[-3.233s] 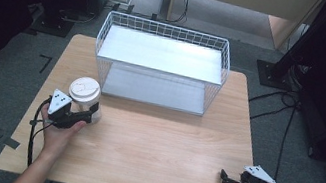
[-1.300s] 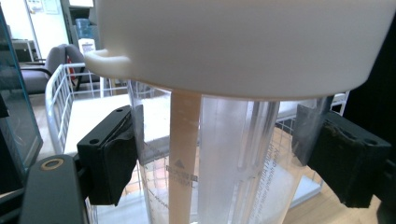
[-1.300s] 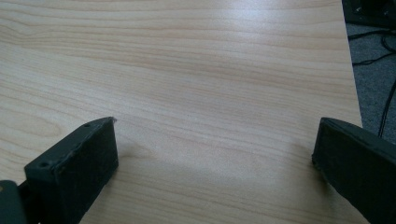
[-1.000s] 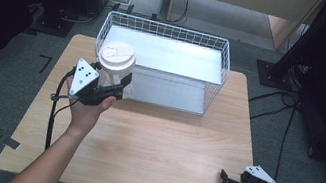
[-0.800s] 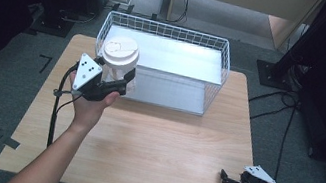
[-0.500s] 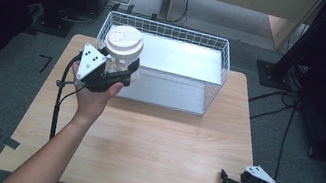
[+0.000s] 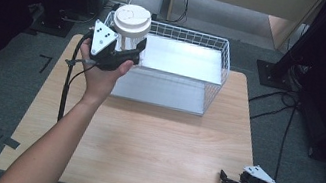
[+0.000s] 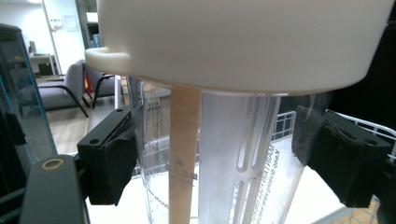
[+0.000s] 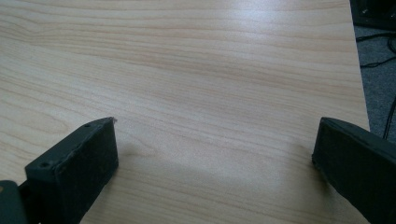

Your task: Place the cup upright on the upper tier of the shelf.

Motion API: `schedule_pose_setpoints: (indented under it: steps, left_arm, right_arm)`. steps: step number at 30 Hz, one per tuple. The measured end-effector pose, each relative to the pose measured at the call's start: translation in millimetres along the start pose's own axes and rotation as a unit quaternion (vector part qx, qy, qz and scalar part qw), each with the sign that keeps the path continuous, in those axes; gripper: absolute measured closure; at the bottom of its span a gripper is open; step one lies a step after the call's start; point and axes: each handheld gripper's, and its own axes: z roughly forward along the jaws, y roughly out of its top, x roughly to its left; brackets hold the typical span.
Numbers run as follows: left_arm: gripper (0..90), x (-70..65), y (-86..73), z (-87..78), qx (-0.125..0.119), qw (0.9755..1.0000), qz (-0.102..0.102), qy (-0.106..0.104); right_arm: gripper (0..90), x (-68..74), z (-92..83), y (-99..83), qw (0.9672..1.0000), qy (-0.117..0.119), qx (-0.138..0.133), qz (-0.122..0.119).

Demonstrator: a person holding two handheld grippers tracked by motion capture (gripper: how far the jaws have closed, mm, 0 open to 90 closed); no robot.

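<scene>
A clear ribbed plastic cup with a broad cream-white round lid [image 7: 132, 20] sits at the upper left of the high view, held above the near left corner of a white wire basket [image 7: 213, 82]. In the left gripper view the cup's wall [image 8: 233, 158] is see-through, with moulded vertical ribs, slots and printed measuring marks, and a pale beige stick stands inside it. The cup is upright, its long axis vertical, lid on top. The left gripper [image 7: 129, 52] has its black padded fingers [image 8: 112, 163] clamped on the cup's sides below the lid. The basket stands on a pale wood-grain worktop [image 7: 151, 145]. At the lower right, the right gripper [image 7: 226, 181] rests low over the worktop, its fingers [image 9: 74, 163] spread apart with bare wood between.
</scene>
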Motion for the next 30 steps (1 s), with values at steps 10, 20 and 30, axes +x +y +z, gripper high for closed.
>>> schedule_pose_setpoints:
  steps: [10, 20, 30]
  left_arm:
    - [16.9, -1.0, 2.2, 32.5, 0.008, 0.9998, 0.015, 0.008]
    - [16.8, 8.3, -3.4, 60.5, 0.027, 0.9993, -0.001, 0.025]
    - [16.8, 19.5, -6.6, 70.6, 0.047, 0.9987, -0.017, 0.012]
  right_arm:
    - [0.1, 0.1, 0.1, 0.0, 1.0, 0.002, -0.001, -0.004]
    - [0.1, 0.1, 0.2, 0.0, 1.0, 0.002, -0.001, -0.004]
    - [0.2, 0.3, 0.1, 0.1, 1.0, 0.002, -0.001, -0.004]
